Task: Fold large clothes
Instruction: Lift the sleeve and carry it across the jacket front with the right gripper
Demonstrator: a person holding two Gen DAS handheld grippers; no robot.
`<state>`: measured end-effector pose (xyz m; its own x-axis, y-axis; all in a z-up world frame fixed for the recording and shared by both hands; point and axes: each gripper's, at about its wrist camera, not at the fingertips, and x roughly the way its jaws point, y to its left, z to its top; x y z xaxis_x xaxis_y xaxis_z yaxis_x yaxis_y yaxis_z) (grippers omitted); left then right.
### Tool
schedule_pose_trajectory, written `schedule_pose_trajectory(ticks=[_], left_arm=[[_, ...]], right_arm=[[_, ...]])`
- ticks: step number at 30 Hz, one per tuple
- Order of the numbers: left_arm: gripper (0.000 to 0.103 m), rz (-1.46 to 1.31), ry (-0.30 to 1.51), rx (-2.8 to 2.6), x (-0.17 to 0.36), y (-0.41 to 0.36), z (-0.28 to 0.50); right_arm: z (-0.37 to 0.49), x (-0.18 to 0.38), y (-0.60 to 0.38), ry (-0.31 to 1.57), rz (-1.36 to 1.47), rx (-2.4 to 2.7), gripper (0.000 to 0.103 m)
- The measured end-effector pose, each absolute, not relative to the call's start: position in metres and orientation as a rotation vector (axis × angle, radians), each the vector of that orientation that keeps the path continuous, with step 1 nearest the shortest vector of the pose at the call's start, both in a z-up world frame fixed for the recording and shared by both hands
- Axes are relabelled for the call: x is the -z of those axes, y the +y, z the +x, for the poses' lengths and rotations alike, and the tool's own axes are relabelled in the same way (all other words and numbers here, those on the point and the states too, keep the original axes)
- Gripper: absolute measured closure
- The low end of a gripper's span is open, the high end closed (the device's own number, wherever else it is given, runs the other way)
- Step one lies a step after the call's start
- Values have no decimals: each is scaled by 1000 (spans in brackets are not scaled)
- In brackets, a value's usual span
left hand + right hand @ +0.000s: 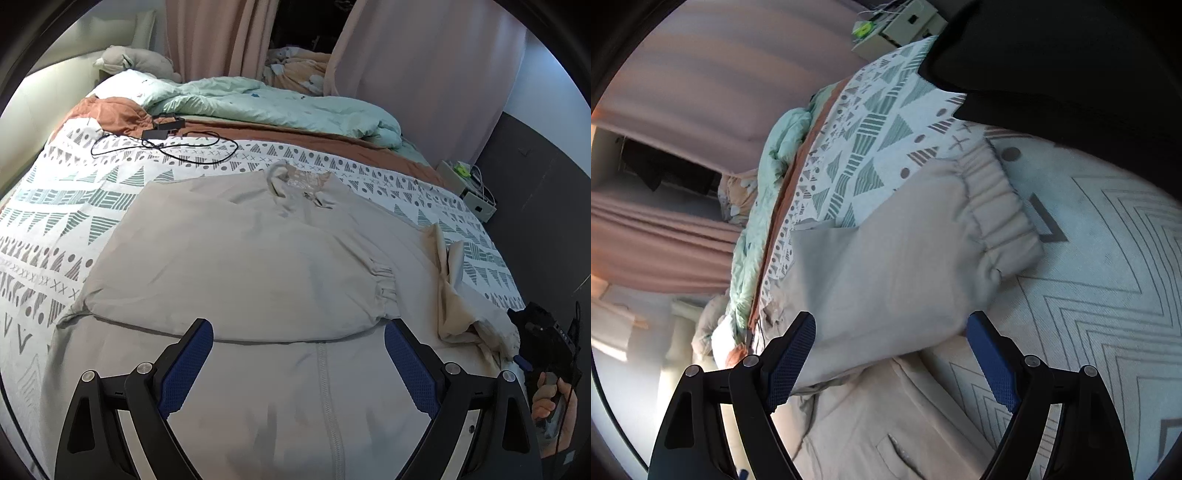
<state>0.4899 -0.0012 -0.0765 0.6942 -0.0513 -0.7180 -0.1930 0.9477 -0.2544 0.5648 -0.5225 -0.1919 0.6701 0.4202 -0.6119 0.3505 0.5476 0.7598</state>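
One jacket [258, 258], centre frame, sleeve folded across; both grippers [299, 365] [890, 354] gaping, empty; grip hem corners evenly next.

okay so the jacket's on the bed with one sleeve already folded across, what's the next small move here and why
Probably bring the right tongs onto the other sleeve and fold it across the jacket. That sleeve lies bunched at the jacket's edge, while the first one, with its elastic cuff, already lies flat over the chest. Both the right and left tongs stand open, holding nothing.
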Motion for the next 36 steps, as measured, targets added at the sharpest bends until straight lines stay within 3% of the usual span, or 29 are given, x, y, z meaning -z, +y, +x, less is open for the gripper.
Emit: schedule_pose_trajectory(ticks=[5, 8, 10, 13, 16, 24, 36], left_arm=[[9, -350, 817, -89, 90, 10, 490], [9, -372, 826, -105, 98, 22, 490], [9, -398, 831, -110, 102, 32, 491], [9, -435, 820, -120, 104, 46, 489], [9, -472, 800, -127, 103, 59, 486], [9, -545, 772, -128, 101, 90, 462], [9, -584, 710, -200, 75, 171, 389]], right_arm=[[560, 216, -526, 891, 1099, 17, 23], [566, 238, -530, 903, 1164, 43, 41], [570, 248, -533, 880, 1199, 49, 66], [578, 251, -532, 863, 1200, 58, 92], [585, 230, -523, 817, 1133, 31, 97], [586, 116, -449, 597, 930, -193, 97], [569, 31, -309, 524, 724, -419, 97]])
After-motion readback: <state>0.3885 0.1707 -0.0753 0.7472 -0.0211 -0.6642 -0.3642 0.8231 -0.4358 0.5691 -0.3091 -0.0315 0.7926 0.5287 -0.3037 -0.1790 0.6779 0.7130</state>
